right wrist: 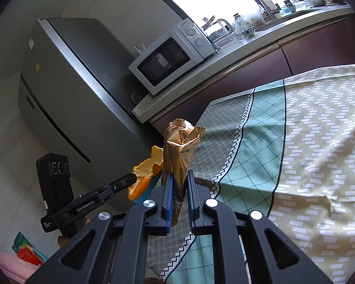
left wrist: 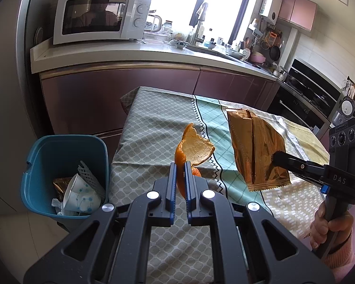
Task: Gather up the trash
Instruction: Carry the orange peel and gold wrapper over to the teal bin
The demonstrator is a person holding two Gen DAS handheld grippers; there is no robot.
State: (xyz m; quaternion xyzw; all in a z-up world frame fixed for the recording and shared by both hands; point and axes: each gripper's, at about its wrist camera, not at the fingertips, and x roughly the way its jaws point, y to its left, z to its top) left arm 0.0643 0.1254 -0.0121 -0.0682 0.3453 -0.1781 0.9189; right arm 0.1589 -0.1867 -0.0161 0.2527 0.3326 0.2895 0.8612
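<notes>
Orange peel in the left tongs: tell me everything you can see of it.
The orange peel is one curled, torn piece, bright orange outside and pale pith inside. It is lifted clear of the patterned tablecloth, its lower strip pinched between the blue pads of the left tongs, the broad flap standing above them. Nothing else touches it.

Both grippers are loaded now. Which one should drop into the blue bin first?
Left. The left gripper, shut on the orange peel, sits nearer the blue bin beside the table's left edge. The right gripper holds the gold wrapper farther right, over the tablecloth, so it would probably have to cross over.
</notes>
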